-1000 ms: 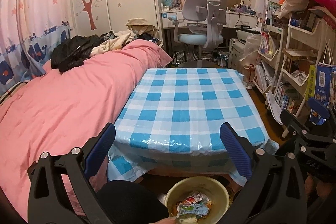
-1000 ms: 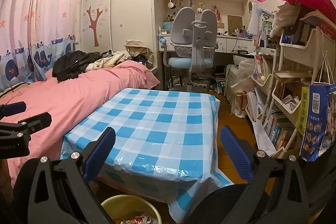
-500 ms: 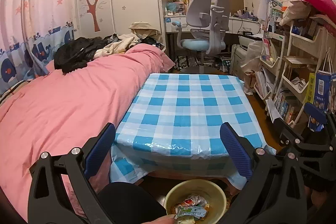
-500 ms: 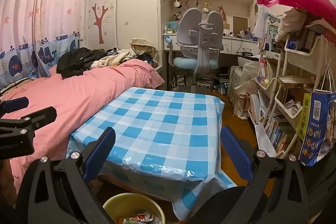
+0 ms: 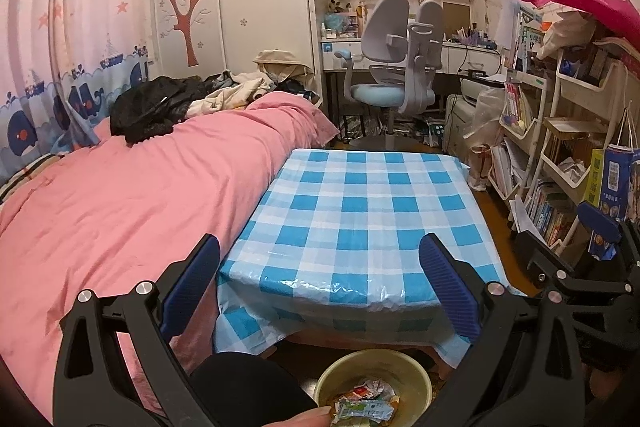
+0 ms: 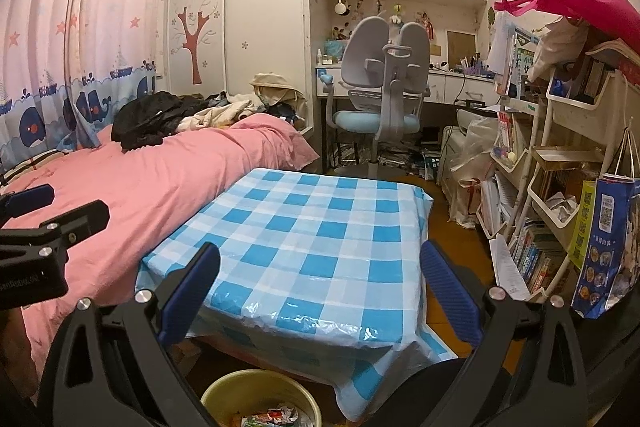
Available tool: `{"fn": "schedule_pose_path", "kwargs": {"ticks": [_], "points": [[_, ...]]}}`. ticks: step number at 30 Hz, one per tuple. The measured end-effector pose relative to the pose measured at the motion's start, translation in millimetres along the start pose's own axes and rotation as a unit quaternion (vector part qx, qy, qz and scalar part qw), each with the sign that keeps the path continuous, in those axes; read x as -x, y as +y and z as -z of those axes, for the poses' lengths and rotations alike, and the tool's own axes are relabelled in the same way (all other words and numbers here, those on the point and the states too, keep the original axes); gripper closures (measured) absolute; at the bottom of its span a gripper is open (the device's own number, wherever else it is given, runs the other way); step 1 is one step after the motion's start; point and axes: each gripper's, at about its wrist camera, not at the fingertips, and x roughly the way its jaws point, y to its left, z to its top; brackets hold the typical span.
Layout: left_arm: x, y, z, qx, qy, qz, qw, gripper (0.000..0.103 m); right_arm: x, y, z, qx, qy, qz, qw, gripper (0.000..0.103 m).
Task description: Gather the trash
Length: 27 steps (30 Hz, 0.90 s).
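Both your claws, left claw [image 5: 320, 275] and right claw [image 6: 320, 279], gape empty above the bench [image 5: 372, 203], trash bin [image 5: 374, 383] directly below, nearer your left.

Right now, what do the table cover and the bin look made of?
Table cover: thin plastic sheet, probably; glossy, with glare and crinkles along the near edge. Bin: likely moulded plastic, yellowish, smooth rim, holding crumpled wrappers.
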Motion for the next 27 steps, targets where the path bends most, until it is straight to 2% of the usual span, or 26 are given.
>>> {"fn": "schedule_pose_path", "kwargs": {"ticks": [11, 17, 27], "points": [[2.6, 3.0, -11.9, 0.007, -0.011, -0.008, 0.9999, 0.007, 1.2, 7.7, -17.8, 0.003, -0.017, 0.01, 1.0, 0.007], [6.0, 11.1, -22.8, 0.017, -0.022, -0.022, 0.9994, 0.007, 2.8, 13.5, -24.0, 0.008, -0.024, 0.01, 1.0, 0.007], [5.2, 21.8, -30.3, 0.026, -0.018, -0.045, 0.9985, 0.007, 2.5, 17.5, -29.8, 0.015, -0.026, 0.011, 0.999, 0.007]]}}
